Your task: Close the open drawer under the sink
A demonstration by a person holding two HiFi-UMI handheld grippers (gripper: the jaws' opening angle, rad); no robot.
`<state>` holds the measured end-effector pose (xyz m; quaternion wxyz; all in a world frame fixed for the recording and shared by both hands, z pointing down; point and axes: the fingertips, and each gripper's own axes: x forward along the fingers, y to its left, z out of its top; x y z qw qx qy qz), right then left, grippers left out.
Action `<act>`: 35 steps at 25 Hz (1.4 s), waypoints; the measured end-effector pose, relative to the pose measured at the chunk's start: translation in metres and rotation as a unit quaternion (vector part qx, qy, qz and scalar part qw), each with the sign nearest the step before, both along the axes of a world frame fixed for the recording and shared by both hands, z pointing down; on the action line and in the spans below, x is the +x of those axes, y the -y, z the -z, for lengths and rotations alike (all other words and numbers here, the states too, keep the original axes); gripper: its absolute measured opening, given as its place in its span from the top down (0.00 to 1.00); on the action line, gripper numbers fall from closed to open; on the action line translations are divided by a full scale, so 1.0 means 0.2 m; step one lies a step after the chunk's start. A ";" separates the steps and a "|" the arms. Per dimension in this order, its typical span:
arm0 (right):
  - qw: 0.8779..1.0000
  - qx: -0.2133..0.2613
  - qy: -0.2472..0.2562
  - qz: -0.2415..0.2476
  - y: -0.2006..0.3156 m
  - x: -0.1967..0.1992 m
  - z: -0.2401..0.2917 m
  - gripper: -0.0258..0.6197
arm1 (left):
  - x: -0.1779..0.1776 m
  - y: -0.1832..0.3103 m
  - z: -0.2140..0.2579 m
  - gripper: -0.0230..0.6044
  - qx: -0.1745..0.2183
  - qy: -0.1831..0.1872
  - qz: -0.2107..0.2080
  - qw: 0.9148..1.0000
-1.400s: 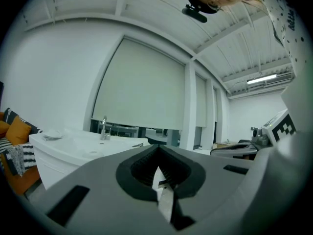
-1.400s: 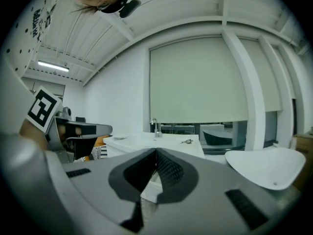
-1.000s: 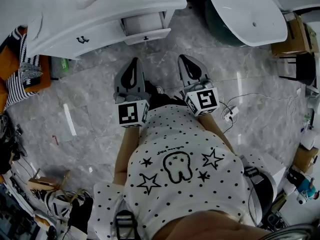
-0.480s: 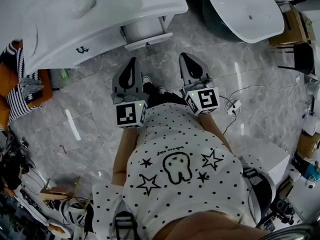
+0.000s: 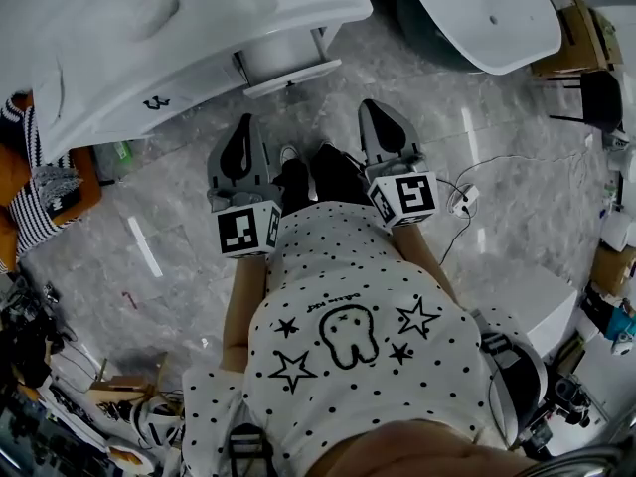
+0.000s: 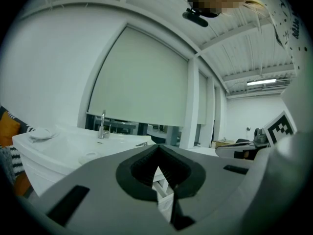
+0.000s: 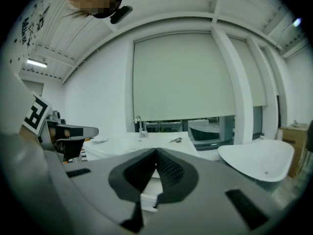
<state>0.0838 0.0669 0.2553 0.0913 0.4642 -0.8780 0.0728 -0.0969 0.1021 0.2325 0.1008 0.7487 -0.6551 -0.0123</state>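
The white sink cabinet (image 5: pixel 199 18) stands at the top left of the head view. Its open drawer (image 5: pixel 288 63) juts out under the right end, white front with a small dark knob. My left gripper (image 5: pixel 243 120) and right gripper (image 5: pixel 368 105) point toward it from a short way back, both over the marble floor and touching nothing. In the left gripper view the left gripper (image 6: pixel 157 148) is shut and empty, and the drawer (image 6: pixel 162 186) shows through the gap behind its tips. The right gripper (image 7: pixel 155 151) is likewise shut with the drawer (image 7: pixel 149 199) just beyond it.
A white freestanding basin (image 5: pixel 487 13) stands at the top right, with cardboard boxes (image 5: pixel 581 38) beside it. A cable and plug (image 5: pixel 459 202) lie on the floor to the right. Striped and orange cushions (image 5: pixel 40 197) sit left; clutter fills the lower left corner.
The cabinet and drawer have drawn nearer to both grippers. The left gripper has shifted left in the head view. Both stay shut.
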 end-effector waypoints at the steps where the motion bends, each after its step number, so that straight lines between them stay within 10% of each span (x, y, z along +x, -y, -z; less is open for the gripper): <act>1: 1.000 -0.004 0.001 0.000 0.01 0.01 0.00 0.94 | 0.00 0.00 -0.01 0.96 -0.004 -0.002 0.003 1.000; 16: 0.999 -0.033 -0.007 0.042 0.66 0.30 -0.15 0.94 | 0.18 0.56 -0.10 0.96 -0.016 0.010 0.076 0.997; 35: 0.996 -0.022 -0.006 0.087 0.72 0.16 -0.06 0.94 | 0.06 0.54 -0.02 0.96 -0.011 0.017 0.107 0.994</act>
